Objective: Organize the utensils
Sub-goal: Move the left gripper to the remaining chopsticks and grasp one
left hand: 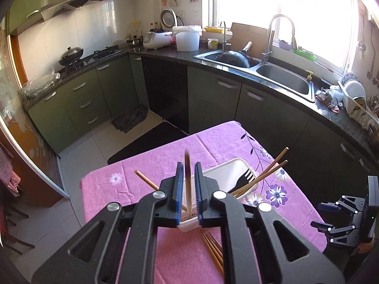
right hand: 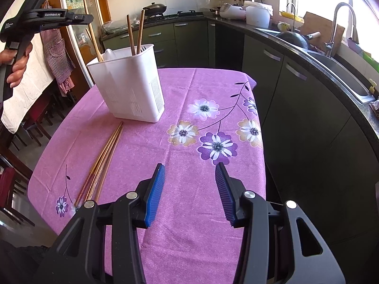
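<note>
Our left claw (left hand: pixel 188 184) a bit apart, blurry chopstick (left hand: pixel 187 184) loose between pads, over white holder (left hand: pixel 227 172). Our right claw (right hand: pixel 190 191) wide, holding nothing.

Bright window (left hand: pixel 284 7) glare (blown white), fisheye-bent edges.

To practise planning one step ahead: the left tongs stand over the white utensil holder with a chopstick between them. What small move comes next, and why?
Probably draw the left tongs up and clear of the chopstick. Gaps show either side of it, its lower end seems inside the white holder, and more chopsticks wait on the cloth.
</note>
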### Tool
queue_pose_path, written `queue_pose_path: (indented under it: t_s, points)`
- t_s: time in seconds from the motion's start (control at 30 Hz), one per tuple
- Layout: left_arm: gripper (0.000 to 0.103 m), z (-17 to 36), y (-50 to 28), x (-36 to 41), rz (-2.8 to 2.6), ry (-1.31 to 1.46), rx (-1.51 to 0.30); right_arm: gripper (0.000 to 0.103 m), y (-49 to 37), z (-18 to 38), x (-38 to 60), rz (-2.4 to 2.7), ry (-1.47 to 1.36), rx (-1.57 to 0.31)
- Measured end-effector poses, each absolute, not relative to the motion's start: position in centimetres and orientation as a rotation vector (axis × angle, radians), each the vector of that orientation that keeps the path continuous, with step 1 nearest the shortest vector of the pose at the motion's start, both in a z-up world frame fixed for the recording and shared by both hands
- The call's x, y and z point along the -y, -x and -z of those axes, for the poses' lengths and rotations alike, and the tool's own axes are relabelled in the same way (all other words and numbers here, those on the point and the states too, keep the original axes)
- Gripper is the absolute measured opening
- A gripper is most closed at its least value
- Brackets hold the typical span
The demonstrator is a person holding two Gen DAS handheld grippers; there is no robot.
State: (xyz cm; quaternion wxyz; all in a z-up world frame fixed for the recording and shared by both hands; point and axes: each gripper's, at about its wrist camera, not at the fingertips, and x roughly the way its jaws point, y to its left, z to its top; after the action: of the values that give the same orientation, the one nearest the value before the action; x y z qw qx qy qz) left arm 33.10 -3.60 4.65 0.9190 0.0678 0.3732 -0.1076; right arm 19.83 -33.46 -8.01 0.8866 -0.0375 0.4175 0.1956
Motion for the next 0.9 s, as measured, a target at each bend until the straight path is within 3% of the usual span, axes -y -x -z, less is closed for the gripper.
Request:
queue_pose_path:
  t_s: [0.07, 0.2, 0.33, 0.47, 0.57, 0.63, 0.9]
  points:
    - [0.039, -5.0, -32.6, 3.4, 0.214, -0.142, -0.764, 0.045, -19.9, 8.0, 33.1, -0.413, 0.086, -0.869]
    - [0.041, -6.0, -30.2, 3.0, 0.209, -0.140, -0.760, 0.045, -20.2, 8.2, 32.3, -0.429, 0.096, -0.875]
    - [0.050, -3.0, -27.6, 1.7, 0.205, -0.059, -0.909, 0.045, -20.6, 8.5, 30.8, -0.457, 0.116, -0.880]
    - [0.048, 4.4, -26.0, 1.1, 0.192, -0.001, -1.134, 0.045, -21.0, 8.9, 29.0, -0.485, 0.144, -0.890]
    - [0.033, 10.0, -26.3, 1.4, 0.185, 0.024, -1.288, 0.045, -21.1, 9.1, 28.0, -0.498, 0.161, -0.898]
    - [0.028, 12.6, -26.7, 1.7, 0.187, 0.056, -1.359, 0.045, -21.2, 9.4, 27.4, -0.501, 0.173, -0.907]
    - [0.028, 15.3, -29.0, 4.1, 0.139, 0.023, -1.414, 0.045, -22.1, 10.5, 27.2, -0.490, 0.182, -0.935]
